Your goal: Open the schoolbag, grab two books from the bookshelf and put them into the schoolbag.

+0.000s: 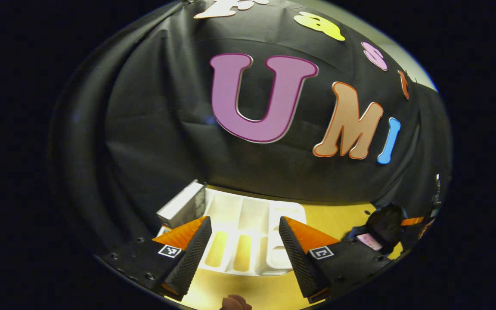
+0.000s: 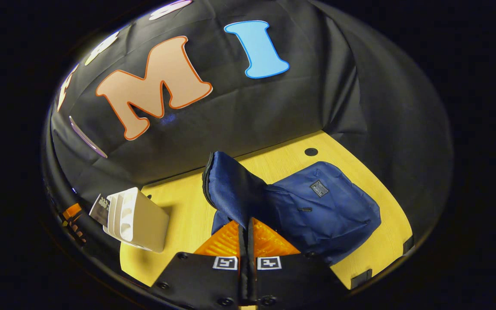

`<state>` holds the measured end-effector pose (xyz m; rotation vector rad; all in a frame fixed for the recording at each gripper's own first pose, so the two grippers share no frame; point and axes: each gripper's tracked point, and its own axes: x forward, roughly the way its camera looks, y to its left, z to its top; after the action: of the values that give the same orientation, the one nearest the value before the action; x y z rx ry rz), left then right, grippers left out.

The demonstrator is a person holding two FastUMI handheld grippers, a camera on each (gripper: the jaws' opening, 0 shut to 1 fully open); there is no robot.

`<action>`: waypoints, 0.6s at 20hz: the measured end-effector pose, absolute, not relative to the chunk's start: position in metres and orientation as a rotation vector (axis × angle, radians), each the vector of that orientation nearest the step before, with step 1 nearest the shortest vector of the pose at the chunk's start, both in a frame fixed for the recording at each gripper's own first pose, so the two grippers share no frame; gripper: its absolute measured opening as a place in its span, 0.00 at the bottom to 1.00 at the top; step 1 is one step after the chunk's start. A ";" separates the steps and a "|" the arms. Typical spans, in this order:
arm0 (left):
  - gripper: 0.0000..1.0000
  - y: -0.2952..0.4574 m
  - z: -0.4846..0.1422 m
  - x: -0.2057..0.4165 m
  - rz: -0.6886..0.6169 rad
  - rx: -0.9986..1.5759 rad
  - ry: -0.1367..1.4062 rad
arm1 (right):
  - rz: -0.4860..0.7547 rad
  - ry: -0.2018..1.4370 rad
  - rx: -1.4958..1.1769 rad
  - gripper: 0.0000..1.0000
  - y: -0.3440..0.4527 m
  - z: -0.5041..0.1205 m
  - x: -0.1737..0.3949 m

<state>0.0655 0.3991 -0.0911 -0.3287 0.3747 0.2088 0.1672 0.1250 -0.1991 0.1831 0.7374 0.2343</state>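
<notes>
In the left gripper view, the left tool [image 1: 244,254] hangs with its two ribbed, wedge-shaped fingers wide apart and nothing between them, over a yellow wooden worktop [image 1: 338,219]. Ahead of it lies a white moulded plastic bookshelf [image 1: 248,232] with smooth divider slots running away from the camera toward the booth wall; a pale book [image 1: 181,206] leans against its left side. Far right, the other tool [image 1: 383,230] appears dark and small near the worktop edge; its fingers cannot be made out there. In the right gripper view, the right tool [image 2: 246,234] has its fingers pressed together on a raised flap [image 2: 230,189] of a navy blue soft fabric schoolbag [image 2: 317,206], the flap standing up with a zip along its edge. The bag's rounded body lies flat on the worktop, long axis running from the tool toward the far right, with a small dark patch [image 2: 319,188] facing upward. To the left, well apart from the bag, the same white bookshelf stands beside a thin dark booklet [image 2: 100,209].
</notes>
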 end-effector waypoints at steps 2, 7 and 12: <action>0.90 0.423 -0.105 0.057 0.221 -0.304 0.458 | 0.230 0.737 0.178 0.02 0.126 -0.199 0.166; 0.92 0.467 -0.144 0.056 0.207 -0.263 0.685 | 0.217 0.738 0.184 0.03 0.124 -0.202 0.165; 0.91 0.475 -0.171 0.104 0.176 -0.302 0.866 | 0.205 0.735 0.186 0.03 0.124 -0.201 0.163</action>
<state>0.1041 0.4755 -0.1711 -0.3023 0.8655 0.1760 0.1634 0.1236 -0.2011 0.1857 0.7350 0.2054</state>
